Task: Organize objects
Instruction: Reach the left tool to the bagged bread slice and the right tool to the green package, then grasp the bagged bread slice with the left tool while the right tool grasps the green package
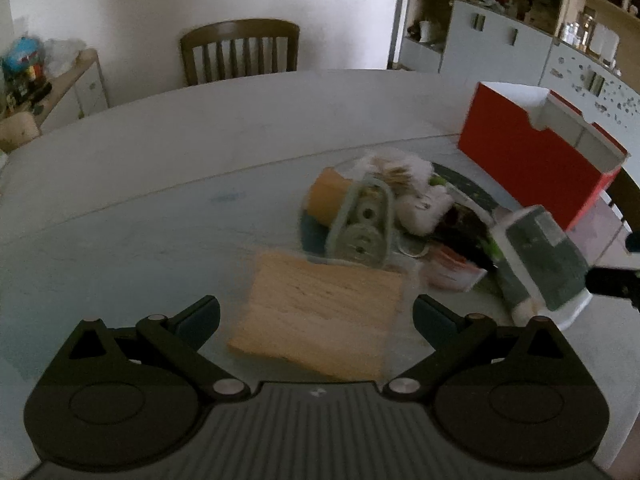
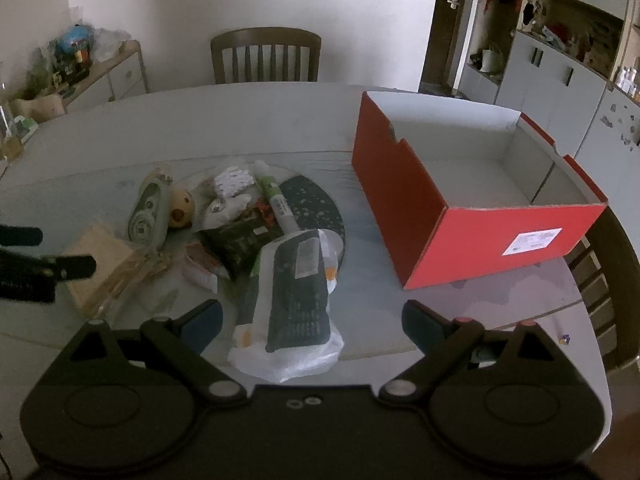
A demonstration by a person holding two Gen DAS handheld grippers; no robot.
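1. Left wrist view: left gripper has its jaws spread wide and grips nothing. A tan wooden block lies on the surface in the gap between the jaws.
2. Same view, just beyond the block: a grey-green tape dispenser, then a blurred pile of small items. Right of the jaws lies a dark packet in a white bag. Further right stands the red box, open at the top.
3. Same view, far right edge: a dark tip of the right gripper shows.
4. Right wrist view: right gripper also has its jaws wide apart, holding nothing. The dark packet in a white bag lies between the jaws, not touched.
5. Same view, ahead-left of the jaws: pile with tape dispenser, yellow toy, white-green tube, on a dark mat. Wooden block far left, beside the left gripper's fingers.
6. Same view, ahead-right of the jaws: red box, well apart from the pile; what can be seen of its inside is bare.
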